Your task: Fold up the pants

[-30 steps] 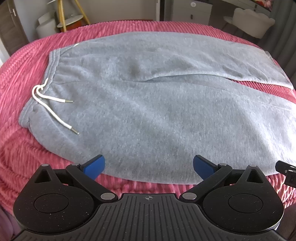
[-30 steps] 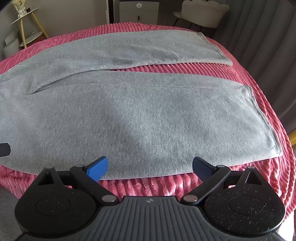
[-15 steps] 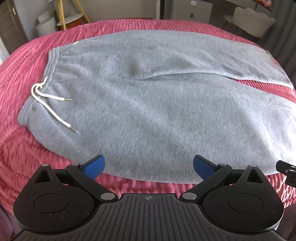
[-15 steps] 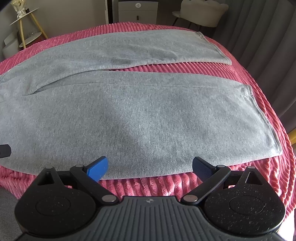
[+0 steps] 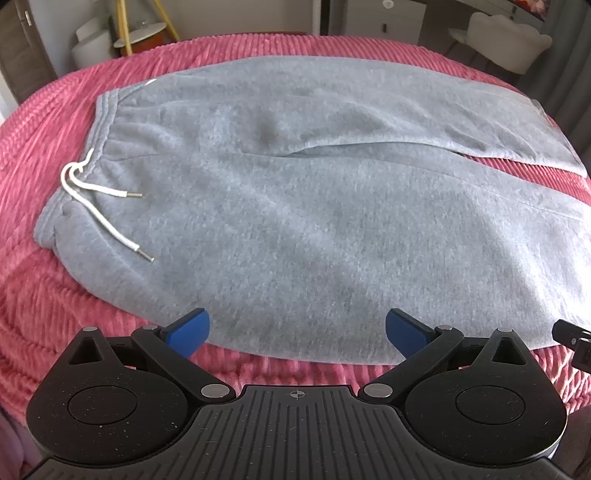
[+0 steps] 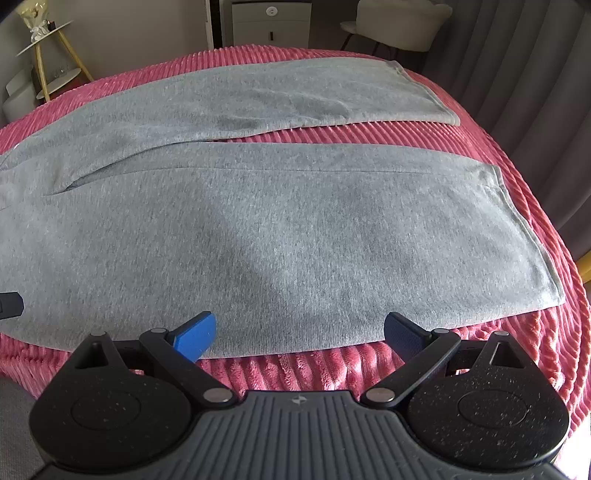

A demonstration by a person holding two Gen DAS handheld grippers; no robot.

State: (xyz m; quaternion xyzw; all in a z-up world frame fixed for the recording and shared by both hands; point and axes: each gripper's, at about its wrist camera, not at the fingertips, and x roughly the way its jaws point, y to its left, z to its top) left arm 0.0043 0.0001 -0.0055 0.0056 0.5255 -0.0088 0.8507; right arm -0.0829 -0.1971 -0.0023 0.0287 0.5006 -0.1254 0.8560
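Note:
Grey sweatpants [image 5: 314,221] lie spread flat on a pink ribbed blanket [image 5: 44,302], waistband to the left with a white drawstring [image 5: 99,199]. In the right wrist view the two legs [image 6: 295,236] stretch rightward, side by side, with a pink strip between them near the hems. My left gripper [image 5: 297,332] hovers open at the near edge of the hip area, blue pads wide apart, nothing held. My right gripper [image 6: 299,334] is open too, over the near edge of the nearer leg.
Beyond the bed stand a white round side table with yellow legs [image 5: 140,33], a white cabinet [image 6: 271,22] and a white chair [image 5: 509,40]. Grey curtains [image 6: 535,74] hang to the right. The blanket drops off close to the hems.
Both views have shifted only slightly; the pants sit a little lower and nearer in the left wrist view. The pants lie as before and both grippers stayed open.

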